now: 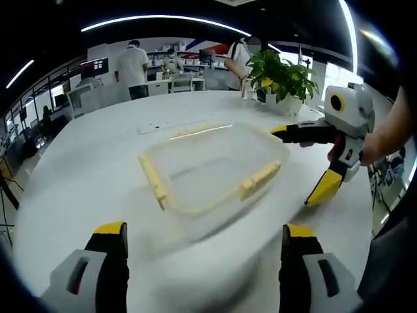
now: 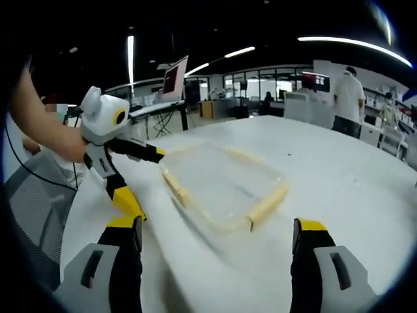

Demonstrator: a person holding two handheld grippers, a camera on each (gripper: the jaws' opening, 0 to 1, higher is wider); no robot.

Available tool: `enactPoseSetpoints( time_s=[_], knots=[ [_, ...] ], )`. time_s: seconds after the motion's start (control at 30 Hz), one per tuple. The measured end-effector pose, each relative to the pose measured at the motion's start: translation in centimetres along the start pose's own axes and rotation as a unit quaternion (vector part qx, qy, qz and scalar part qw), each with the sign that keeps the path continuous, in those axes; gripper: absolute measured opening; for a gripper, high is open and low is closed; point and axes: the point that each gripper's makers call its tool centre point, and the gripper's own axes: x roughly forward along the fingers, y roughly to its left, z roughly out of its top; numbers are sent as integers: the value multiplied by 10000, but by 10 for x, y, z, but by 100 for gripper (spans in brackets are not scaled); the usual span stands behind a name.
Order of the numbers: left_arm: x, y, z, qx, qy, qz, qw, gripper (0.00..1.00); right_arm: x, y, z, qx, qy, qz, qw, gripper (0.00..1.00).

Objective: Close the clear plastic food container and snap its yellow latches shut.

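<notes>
Two grippers: yours, left gripper [image 1: 203, 261] and right gripper [image 2: 216, 254], both spread, empty.
Container [image 1: 212, 171]: mid-table [image 1: 78, 176], lid on, between the grippers.
Latches [image 1: 259, 180]: flared; press each flat against the container.

We stand in an open office under a dark ceiling with long light strips [image 1: 163, 19]. A white table [image 1: 85, 176] spreads before us; at one o'clock sits a potted plant [image 1: 283, 78]. Desks and monitors [image 2: 174, 77] line the far side, where people [image 1: 132, 68] stand.
</notes>
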Motion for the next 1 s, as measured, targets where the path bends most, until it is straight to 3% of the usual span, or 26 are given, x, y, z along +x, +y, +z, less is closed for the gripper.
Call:
enactPoseSetpoints(
  time_s=[0.27,0.57,1.0],
  knots=[
    [-10,2,-8,28,97,10,9999,93,-15,-1,-5,102,12,-184,9998,93],
    [-23,5,-8,10,-19,15,10000,91,-35,1,-7,344,17,-539,9980,93],
    [-69,16,-18,33,5,-29,10000,88,-69,17,-16,722,160,-1198,9900,92]
  ],
)
